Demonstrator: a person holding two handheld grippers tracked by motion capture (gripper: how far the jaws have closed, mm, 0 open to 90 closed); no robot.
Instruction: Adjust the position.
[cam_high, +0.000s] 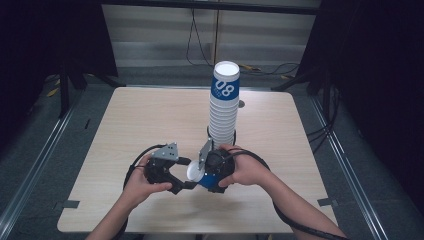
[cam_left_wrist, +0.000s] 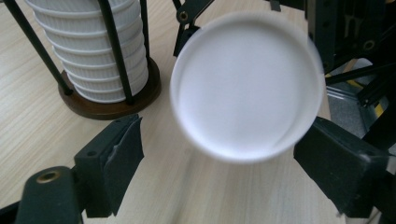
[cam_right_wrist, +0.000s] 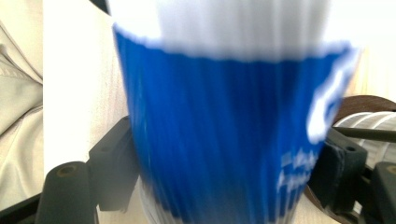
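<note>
Presently on my worktop (cam_high: 140, 120), itemised. One stack of cups (cam_high: 223, 107), white-ribbed with a blue cup on top marked 08, stands upright in one holder (cam_left_wrist: 109, 105) that has a round dark wooden base and thin black upright rods; I count three rods in the left gripper view, and the stacked cups are too many and too close to count.

One loose blue cup (cam_right_wrist: 224, 130), held sideways just in front of the holder, at the near middle of the worktop.

Two tools. My right tool (cam_high: 212, 172) has its two jaws pressed to the blue wall of the loose cup, one on each side, gripping it. My left tool (cam_left_wrist: 219, 177) stands wide apart, gripping nothing; the cup's white round end (cam_left_wrist: 247, 86) faces it, between the jaws, touching neither that I can see.

Two hands, one on each tool.
</note>
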